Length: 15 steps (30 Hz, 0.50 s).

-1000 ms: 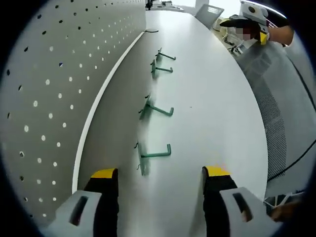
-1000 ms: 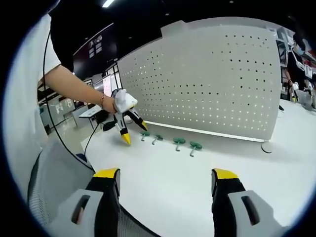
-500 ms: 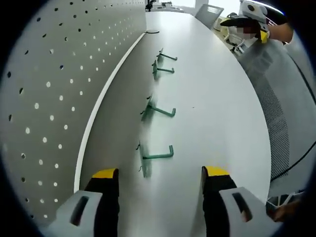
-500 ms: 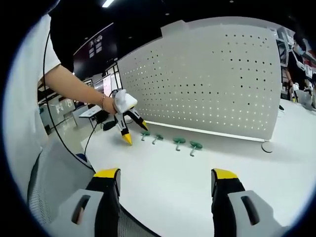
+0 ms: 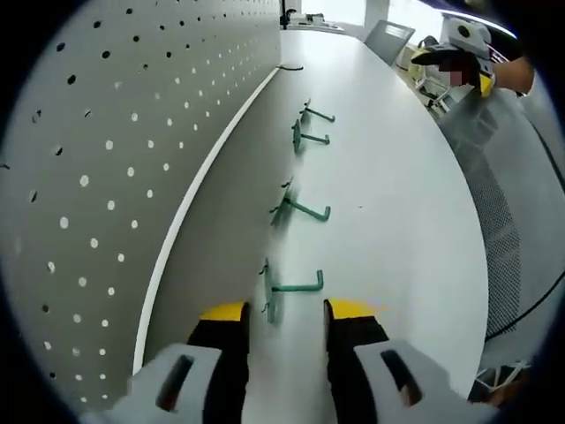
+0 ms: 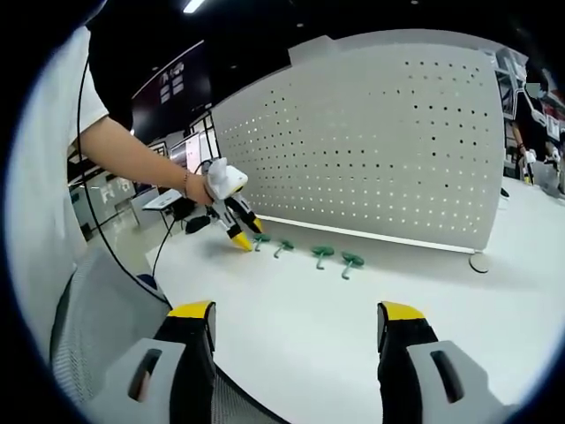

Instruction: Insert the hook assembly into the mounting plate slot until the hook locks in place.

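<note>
Several green hooks lie in a row on the white table [image 5: 402, 221] along the foot of a grey pegboard [image 5: 97, 177]. The nearest hook [image 5: 296, 285] lies just ahead of my left gripper [image 5: 287, 311], whose yellow-tipped jaws stand open with a narrowed gap, one on each side of the hook's near end. In the right gripper view the left gripper [image 6: 238, 236], held by a hand, points down at the leftmost hook [image 6: 259, 238]. My right gripper [image 6: 296, 311] hovers open over the table's front edge with nothing between its jaws. The pegboard [image 6: 371, 150] stands upright behind the hooks.
Three more hooks [image 5: 305, 209] [image 5: 309, 139] [image 5: 318, 113] lie farther along the table. A mesh chair back [image 5: 503, 221] sits beside the table's curved edge. A small round foot [image 6: 478, 263] rests at the pegboard's right end. A person's arm [image 6: 132, 155] reaches in from the left.
The left jaws have closed partway and the left gripper has moved in on the nearest hook. In the right gripper view the left gripper has dropped toward the leftmost hook. The right gripper holds still.
</note>
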### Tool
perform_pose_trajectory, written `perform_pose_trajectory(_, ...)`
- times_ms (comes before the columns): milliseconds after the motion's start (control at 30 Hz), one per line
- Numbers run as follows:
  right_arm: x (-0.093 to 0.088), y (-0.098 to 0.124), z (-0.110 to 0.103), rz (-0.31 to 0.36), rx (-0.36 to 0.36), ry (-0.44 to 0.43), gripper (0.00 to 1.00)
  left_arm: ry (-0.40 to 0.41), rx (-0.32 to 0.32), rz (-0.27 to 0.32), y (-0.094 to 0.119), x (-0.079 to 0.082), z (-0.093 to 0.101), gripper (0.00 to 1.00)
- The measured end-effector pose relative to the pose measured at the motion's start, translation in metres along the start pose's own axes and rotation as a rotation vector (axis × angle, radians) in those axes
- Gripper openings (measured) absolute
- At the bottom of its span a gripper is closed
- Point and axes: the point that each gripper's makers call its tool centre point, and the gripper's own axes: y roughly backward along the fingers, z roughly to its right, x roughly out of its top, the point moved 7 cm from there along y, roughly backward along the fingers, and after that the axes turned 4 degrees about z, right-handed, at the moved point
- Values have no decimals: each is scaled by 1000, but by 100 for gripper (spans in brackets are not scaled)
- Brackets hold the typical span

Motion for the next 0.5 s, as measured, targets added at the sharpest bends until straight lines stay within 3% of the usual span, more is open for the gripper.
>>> perform_pose_trajectory(500, 2, 1, 0, 4, -3, 2, 72, 68, 78, -7, 0, -1, -2, 10)
